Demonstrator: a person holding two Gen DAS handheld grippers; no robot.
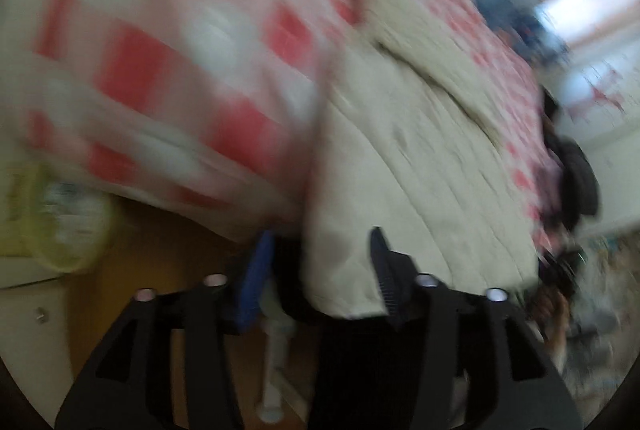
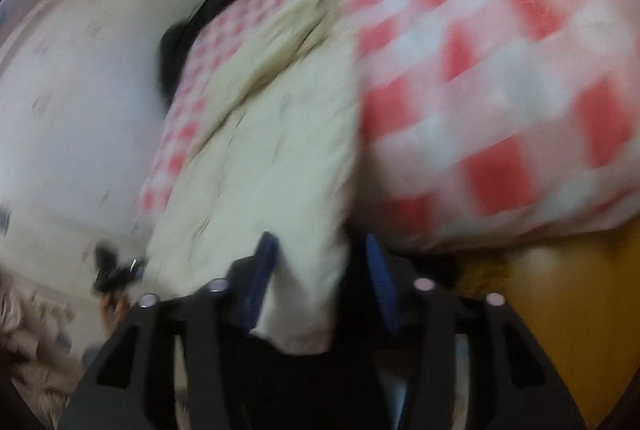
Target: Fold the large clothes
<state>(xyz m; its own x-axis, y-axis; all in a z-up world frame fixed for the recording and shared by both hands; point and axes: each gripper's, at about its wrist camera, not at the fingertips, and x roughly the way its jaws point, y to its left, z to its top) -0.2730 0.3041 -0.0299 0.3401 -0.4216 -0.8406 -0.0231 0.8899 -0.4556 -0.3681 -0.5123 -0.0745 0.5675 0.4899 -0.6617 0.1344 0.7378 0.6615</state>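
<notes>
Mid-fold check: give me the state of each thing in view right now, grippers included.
cream garment: folded lengthwise, lying on the bed, near end hanging over the edge.
checked bedcover: spread over the bed, draped over its side.
left gripper: open, garment edge between the fingers, not clamped.
right gripper: open, garment corner between the fingers, not clamped.
dark clothing: heaped at the bed's far side, blurred.
</notes>
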